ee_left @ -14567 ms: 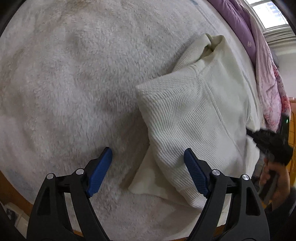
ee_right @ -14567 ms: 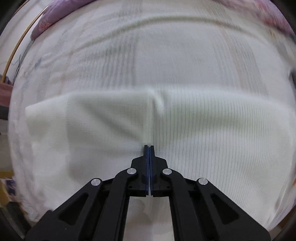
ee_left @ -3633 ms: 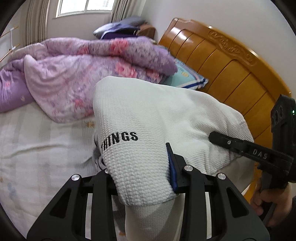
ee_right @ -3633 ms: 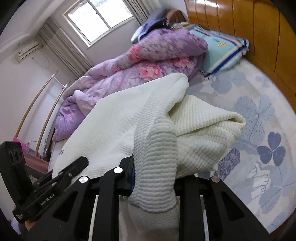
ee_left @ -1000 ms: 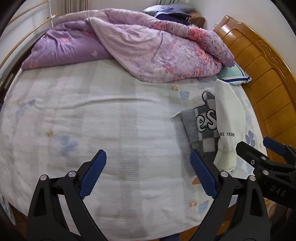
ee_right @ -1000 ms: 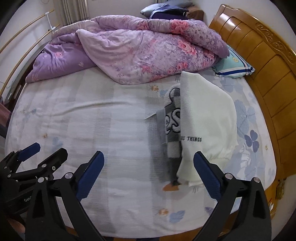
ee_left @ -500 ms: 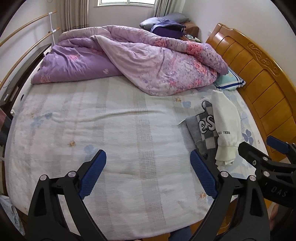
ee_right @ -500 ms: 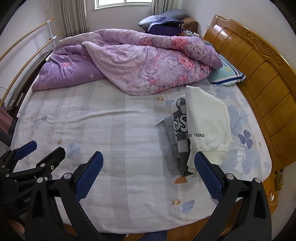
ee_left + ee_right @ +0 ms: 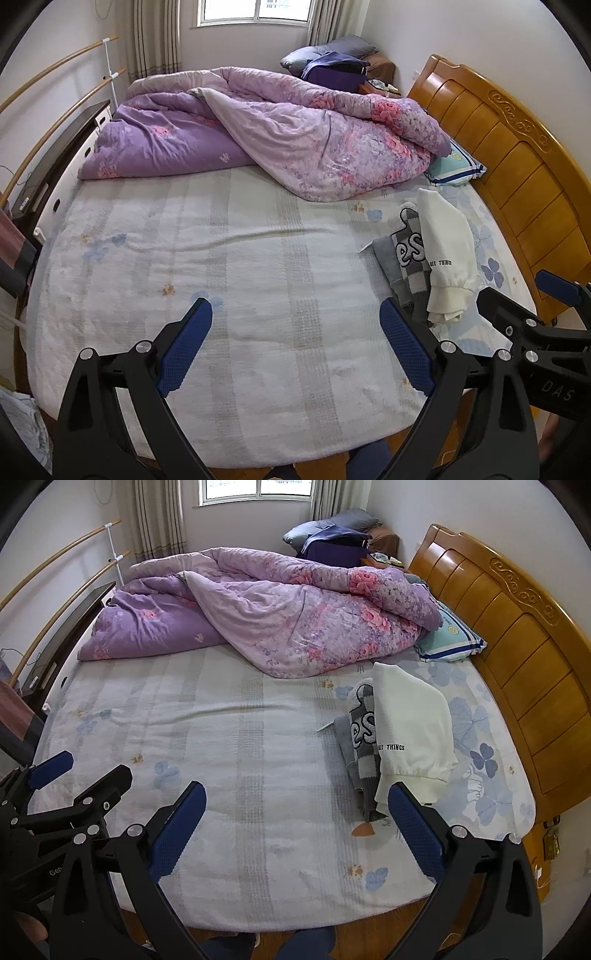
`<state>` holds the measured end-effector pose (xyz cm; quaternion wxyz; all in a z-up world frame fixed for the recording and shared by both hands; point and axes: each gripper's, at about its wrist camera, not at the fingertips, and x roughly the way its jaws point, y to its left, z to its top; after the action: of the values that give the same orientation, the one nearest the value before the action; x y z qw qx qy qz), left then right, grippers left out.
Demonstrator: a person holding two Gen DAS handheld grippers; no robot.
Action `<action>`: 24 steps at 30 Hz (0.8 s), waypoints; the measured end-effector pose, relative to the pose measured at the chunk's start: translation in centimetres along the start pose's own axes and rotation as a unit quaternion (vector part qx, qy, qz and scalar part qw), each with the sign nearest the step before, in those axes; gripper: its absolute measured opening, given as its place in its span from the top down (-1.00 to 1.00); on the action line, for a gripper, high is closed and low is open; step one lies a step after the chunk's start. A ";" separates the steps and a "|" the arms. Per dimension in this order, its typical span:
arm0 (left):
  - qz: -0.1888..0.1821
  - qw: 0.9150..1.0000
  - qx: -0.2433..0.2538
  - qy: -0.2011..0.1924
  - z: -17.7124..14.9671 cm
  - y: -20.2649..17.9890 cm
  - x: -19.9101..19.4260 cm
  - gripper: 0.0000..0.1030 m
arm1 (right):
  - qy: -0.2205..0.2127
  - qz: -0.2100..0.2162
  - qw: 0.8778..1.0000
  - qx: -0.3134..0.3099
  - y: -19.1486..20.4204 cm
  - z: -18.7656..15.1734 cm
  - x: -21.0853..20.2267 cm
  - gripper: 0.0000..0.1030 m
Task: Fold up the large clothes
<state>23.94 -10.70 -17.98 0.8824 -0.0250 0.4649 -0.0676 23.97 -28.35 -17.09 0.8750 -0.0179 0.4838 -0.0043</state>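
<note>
A rumpled purple floral quilt (image 9: 295, 140) lies heaped beside a striped pillow (image 9: 456, 168) against the wooden headboard (image 9: 517, 166).

Daylit window (image 9: 255, 13), curtains (image 9: 155, 37), wooden headboard (image 9: 517, 155), purple quilt (image 9: 277, 140) on the bed (image 9: 240, 258).

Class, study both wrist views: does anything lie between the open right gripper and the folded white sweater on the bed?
Nothing visible does. The right gripper hangs open and apart from the white sweater, with only bare bedsheet between. The sweater rests partly on a grey checked garment; the purple quilt lies beyond.
</note>
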 end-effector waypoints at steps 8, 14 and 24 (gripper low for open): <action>0.006 1.000 0.006 -0.010 0.2 0.2 -3.1 -0.80 | -0.008 0.014 1.000 0.005 0.8 -0.5 -2.9 -0.85; 0.011 1.000 0.003 -0.019 0.0 0.3 -4.9 -0.80 | -0.014 0.016 1.000 -0.003 1.3 -0.3 -4.2 -0.85; 0.017 0.999 -0.003 -0.027 -0.1 0.6 -6.4 -0.79 | -0.018 0.022 1.000 -0.012 1.7 0.0 -5.2 -0.85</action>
<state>20.36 -9.20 -12.91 0.8955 -0.0217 0.4416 -0.0507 21.19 -26.50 -12.76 0.8832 -0.0181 0.4682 0.0210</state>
